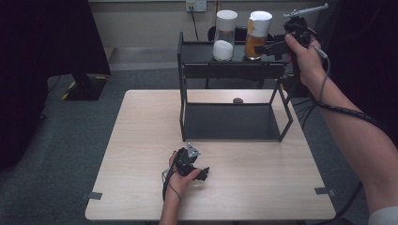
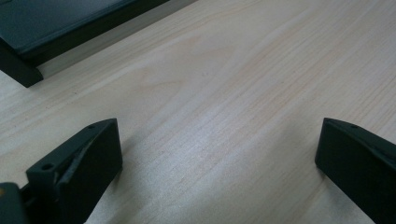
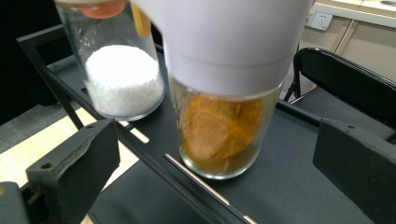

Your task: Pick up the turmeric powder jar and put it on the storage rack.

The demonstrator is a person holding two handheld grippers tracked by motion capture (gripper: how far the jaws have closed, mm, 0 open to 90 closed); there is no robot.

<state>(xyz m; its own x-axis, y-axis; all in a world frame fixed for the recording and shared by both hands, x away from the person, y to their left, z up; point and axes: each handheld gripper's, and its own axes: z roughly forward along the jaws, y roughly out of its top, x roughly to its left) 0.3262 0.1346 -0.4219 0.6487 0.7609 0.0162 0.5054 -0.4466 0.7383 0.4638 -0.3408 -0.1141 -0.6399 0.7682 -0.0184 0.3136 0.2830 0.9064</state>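
Observation:
Two glass jars with white lids stand on the top shelf of a black metal rack [image 1: 199, 52]. One holds orange powder [image 1: 256, 44] [image 3: 222, 126], the other white grains [image 1: 224, 43] [image 3: 122, 79]. My right gripper [image 1: 274, 47] [image 3: 217, 140] is held up at the shelf's right end and is open. Its jaws stand wide on either side of the orange jar, clear of the glass. My left gripper [image 1: 202, 174] [image 2: 217, 158] rests low over the wooden table [image 1: 141, 140], open with nothing between its jaws.
The rack's lower shelf [image 1: 230, 122] sits on the table's far half. A small dark object [image 1: 238, 100] lies on the table behind it. A black chair [image 3: 345, 74] stands beyond the rack, and a dark stand [image 1: 84, 84] is on the floor at left.

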